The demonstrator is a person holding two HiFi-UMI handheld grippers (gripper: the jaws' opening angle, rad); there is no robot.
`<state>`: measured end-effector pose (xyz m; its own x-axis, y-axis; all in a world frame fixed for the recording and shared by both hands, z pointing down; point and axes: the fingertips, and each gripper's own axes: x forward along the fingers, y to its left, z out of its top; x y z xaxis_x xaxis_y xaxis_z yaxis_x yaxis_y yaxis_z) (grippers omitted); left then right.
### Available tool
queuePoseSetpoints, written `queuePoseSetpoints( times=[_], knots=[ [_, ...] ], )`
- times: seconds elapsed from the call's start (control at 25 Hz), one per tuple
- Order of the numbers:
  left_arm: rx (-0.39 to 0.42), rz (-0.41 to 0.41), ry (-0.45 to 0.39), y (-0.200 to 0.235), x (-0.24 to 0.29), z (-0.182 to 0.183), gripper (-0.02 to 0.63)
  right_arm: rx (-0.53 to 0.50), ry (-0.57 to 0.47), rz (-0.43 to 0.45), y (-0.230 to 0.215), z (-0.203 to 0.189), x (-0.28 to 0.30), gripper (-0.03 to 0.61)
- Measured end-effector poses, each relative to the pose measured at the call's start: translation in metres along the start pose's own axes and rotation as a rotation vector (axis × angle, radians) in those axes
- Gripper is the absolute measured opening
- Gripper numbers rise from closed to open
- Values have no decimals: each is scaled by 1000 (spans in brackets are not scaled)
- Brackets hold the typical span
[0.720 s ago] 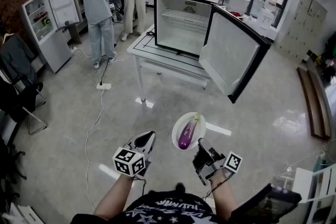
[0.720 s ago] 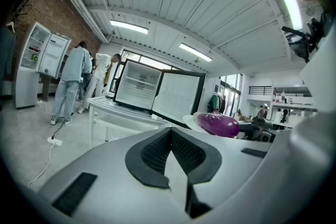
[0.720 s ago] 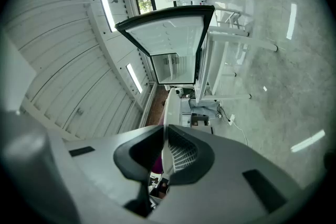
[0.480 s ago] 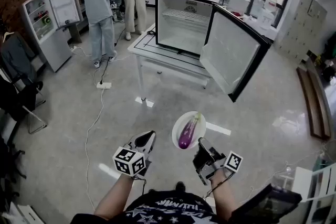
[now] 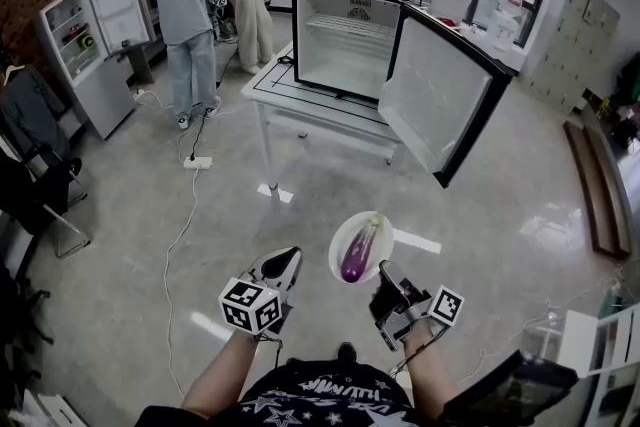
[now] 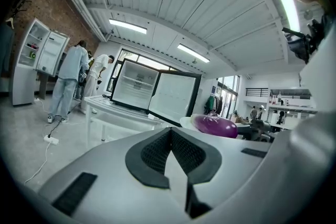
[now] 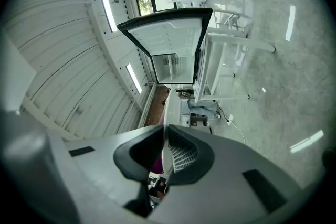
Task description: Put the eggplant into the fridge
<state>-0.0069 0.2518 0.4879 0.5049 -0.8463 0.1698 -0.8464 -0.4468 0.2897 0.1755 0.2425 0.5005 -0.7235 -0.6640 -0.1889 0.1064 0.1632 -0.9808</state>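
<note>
A purple eggplant (image 5: 358,253) lies on a white plate (image 5: 384,237), held out over the floor. My right gripper (image 5: 385,277) is shut on the plate's near rim; in the right gripper view the plate (image 7: 168,113) stands edge-on between the jaws of that gripper (image 7: 167,150), with a sliver of the eggplant (image 7: 157,166) behind. My left gripper (image 5: 283,261) is beside the plate, shut and holding nothing (image 6: 170,136); from it the eggplant (image 6: 215,126) shows at the right. The fridge (image 5: 345,40) stands ahead on a white table (image 5: 290,100), its door (image 5: 440,105) swung wide open.
Several people (image 5: 195,15) stand at the back left by the table. A second fridge (image 5: 95,40) with open doors is at the far left. A power strip and cable (image 5: 197,163) lie on the floor, a chair (image 5: 45,200) at the left edge.
The head view has shifted slightly, so the fridge sits a little higher in the picture. Both grippers and the plate with the eggplant keep the same pose.
</note>
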Motion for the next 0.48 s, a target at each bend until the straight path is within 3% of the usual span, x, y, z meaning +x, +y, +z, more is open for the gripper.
queuePoseSetpoints(
  times=[0.48],
  knots=[
    [19,-12,-15,-6,7,11,8,-15,-2,-13,3,8,0,25]
  ],
)
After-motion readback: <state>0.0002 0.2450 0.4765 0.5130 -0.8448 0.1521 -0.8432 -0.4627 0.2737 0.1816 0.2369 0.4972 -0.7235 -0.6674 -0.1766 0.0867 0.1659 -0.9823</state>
